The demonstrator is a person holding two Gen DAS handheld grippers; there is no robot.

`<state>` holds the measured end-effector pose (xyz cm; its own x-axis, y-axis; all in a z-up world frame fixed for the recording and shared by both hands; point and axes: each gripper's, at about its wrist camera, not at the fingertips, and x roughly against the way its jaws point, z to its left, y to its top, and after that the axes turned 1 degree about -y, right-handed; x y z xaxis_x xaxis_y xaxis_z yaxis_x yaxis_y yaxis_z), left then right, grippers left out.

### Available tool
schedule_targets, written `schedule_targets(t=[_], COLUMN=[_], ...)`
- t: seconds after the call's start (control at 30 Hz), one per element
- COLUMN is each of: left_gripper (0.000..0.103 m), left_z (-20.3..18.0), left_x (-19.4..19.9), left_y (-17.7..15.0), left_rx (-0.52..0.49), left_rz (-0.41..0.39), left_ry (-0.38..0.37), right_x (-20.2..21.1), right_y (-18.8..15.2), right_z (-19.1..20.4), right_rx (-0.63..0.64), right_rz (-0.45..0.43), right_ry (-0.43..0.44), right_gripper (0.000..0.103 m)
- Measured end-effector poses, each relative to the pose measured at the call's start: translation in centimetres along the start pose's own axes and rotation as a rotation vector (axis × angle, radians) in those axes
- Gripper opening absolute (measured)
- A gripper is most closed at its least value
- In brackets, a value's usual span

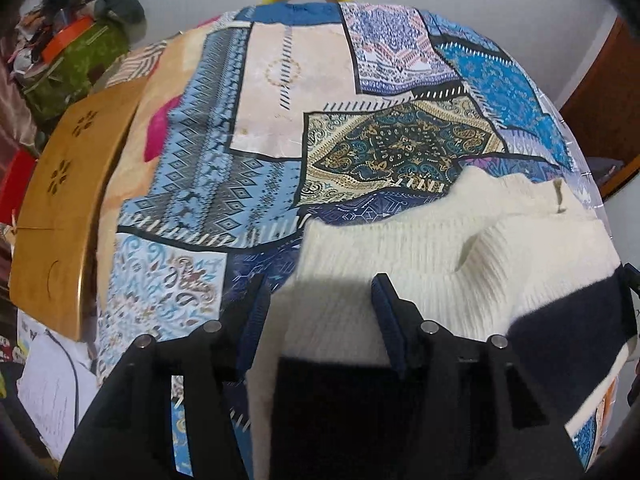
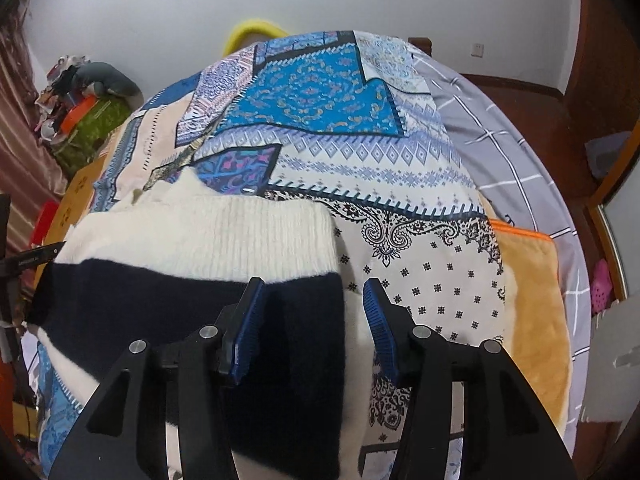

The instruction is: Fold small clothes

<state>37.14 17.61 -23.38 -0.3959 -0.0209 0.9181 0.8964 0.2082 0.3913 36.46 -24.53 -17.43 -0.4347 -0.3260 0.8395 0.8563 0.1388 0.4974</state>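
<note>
A cream knit sweater [image 1: 420, 248] with a wide navy band [image 1: 568, 316] lies on a patchwork bedspread [image 1: 260, 112]. In the left wrist view my left gripper [image 1: 320, 292] is open, its jaws apart over the sweater's left edge. In the right wrist view the sweater [image 2: 224, 236] lies left of centre, its navy band [image 2: 160, 304] across the near part. My right gripper [image 2: 314, 292] is open, its jaws straddling the sweater's right edge, holding nothing.
A wooden board [image 1: 64, 208] stands left of the bed. Cluttered bags and clothes [image 1: 76, 48] pile at the far left. A yellow hoop [image 2: 250, 32] shows behind the bed. An orange blanket [image 2: 532, 320] and grey checked sheet [image 2: 520, 152] lie to the right.
</note>
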Motion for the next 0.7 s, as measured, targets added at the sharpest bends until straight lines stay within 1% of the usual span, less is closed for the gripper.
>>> schedule_targets(t=[0.03, 0.07, 0.1, 0.13, 0.17, 0.2, 0.23, 0.27, 0.37, 0.5, 0.57, 0.7], left_gripper=[0.051, 0.046, 0.036, 0.032, 0.025, 0.015, 0.009, 0.008, 0.007, 0.007, 0.007, 0.008], left_z=[0.0, 0.1, 0.3, 0.5, 0.7, 0.9, 0.9, 1.0, 1.4, 2.7, 2.8, 2.1], left_x=[-0.4, -0.7, -1.0, -1.1, -1.2, -1.1, -0.9, -0.7, 1.0, 3.0, 3.1, 1.9], left_y=[0.1, 0.2, 0.3, 0.4, 0.4, 0.4, 0.4, 0.4, 0.0, 0.2, 0.4, 0.5], left_rx=[0.007, 0.015, 0.032, 0.05, 0.066, 0.077, 0.08, 0.082, 0.073, 0.098, 0.084, 0.054], left_rz=[0.007, 0.016, 0.029, 0.034, 0.032, 0.022, 0.014, 0.0, -0.086, -0.14, -0.139, -0.092], left_ry=[-0.009, -0.022, -0.052, -0.074, -0.086, -0.087, -0.083, -0.072, -0.002, 0.002, -0.001, 0.016], right_x=[-0.1, -0.4, -0.6, -0.8, -1.0, -1.2, -1.2, -1.3, -1.6, -1.8, -1.8, -1.5], right_y=[0.0, -0.1, -0.1, -0.2, -0.3, -0.4, -0.5, -0.5, -0.7, -0.9, -1.0, -1.2], right_z=[-0.1, -0.2, -0.3, -0.4, -0.4, -0.4, -0.4, -0.5, -0.6, -0.8, -0.7, -0.3], right_rx=[-0.002, -0.006, -0.007, -0.008, -0.008, -0.008, -0.008, -0.008, -0.014, -0.034, -0.037, -0.032], right_rz=[0.003, 0.009, 0.012, 0.017, 0.021, 0.024, 0.024, 0.025, 0.027, 0.034, 0.033, 0.03], right_ry=[0.0, 0.0, 0.001, 0.001, 0.002, 0.003, 0.005, 0.006, 0.012, 0.021, 0.016, 0.009], right_gripper=[0.047, 0.047, 0.047, 0.047, 0.047, 0.047, 0.047, 0.047, 0.047, 0.047, 0.047, 0.047])
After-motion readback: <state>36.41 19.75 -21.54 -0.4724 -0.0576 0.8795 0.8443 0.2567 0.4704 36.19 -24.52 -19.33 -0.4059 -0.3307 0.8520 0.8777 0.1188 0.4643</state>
